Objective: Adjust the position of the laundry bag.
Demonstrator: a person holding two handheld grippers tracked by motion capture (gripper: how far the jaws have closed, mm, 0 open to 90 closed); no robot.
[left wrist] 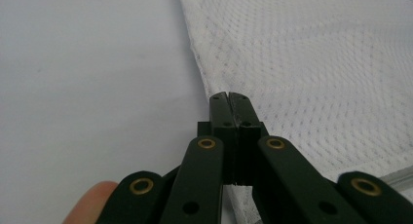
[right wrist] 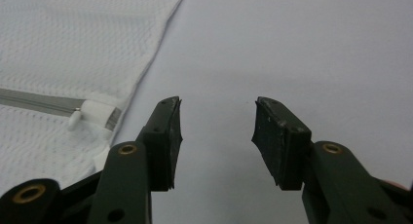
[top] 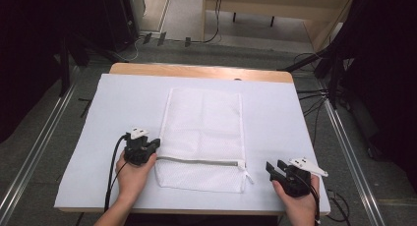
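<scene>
A white rectangular mesh bag (top: 202,137) with a grey zip (top: 201,161) lies flat mid-bench (top: 118,103); the left tongs (left wrist: 229,95) are pressed together at its left edge, whether pinching fabric is unclear. The right tongs (right wrist: 218,124) gape apart over bare bench; their view reveals the white zip pull (right wrist: 74,119).

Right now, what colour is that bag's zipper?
Grey zipper on a white mesh bag, best in the right gripper view.

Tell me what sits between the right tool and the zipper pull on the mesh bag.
Nothing visible. The right tool is open over bare table cover, and the zipper pull lies exposed at the bag's near edge, just to one side.
</scene>
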